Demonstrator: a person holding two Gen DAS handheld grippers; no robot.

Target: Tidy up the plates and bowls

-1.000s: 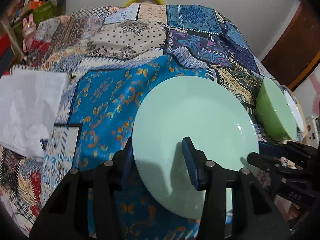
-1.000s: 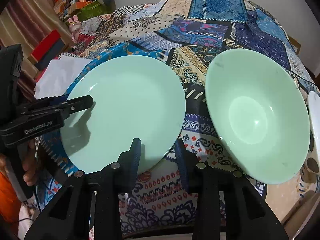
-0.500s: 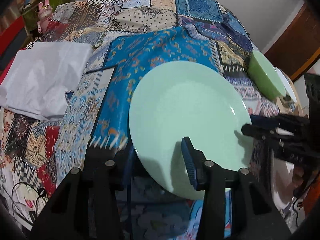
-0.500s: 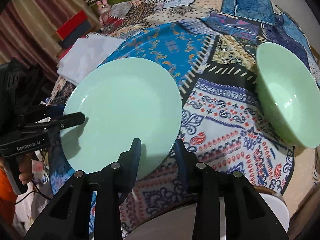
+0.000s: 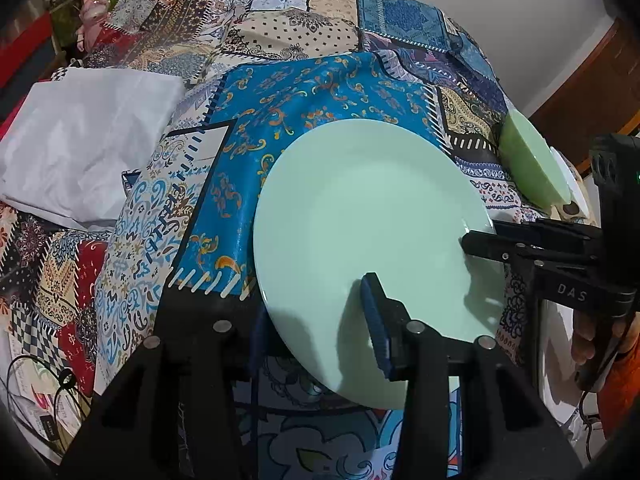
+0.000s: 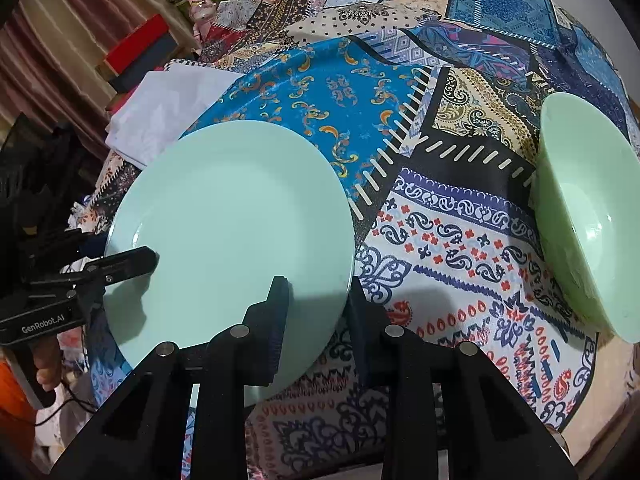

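Observation:
A pale green plate (image 5: 372, 236) is held off the table by both grippers. My left gripper (image 5: 316, 320) is shut on its near rim. My right gripper (image 6: 316, 312) is shut on its opposite rim; it shows in the left wrist view (image 5: 480, 242) at the plate's right edge. The plate also shows in the right wrist view (image 6: 232, 224), with my left gripper (image 6: 140, 260) at its left rim. A green bowl (image 6: 592, 236) stands on the patchwork tablecloth (image 6: 440, 208) at the right, and shows small in the left wrist view (image 5: 528, 160).
A white folded cloth (image 5: 84, 144) lies on the table's left side. A white dish (image 5: 568, 176) sits just behind the bowl. Boxes and clutter (image 6: 140, 48) stand beyond the table's far left. The table edge runs close below the plate.
Both grippers have carried the plate back and to the left, away from the bowl and towards the table's near edge. The bowl has stayed put.

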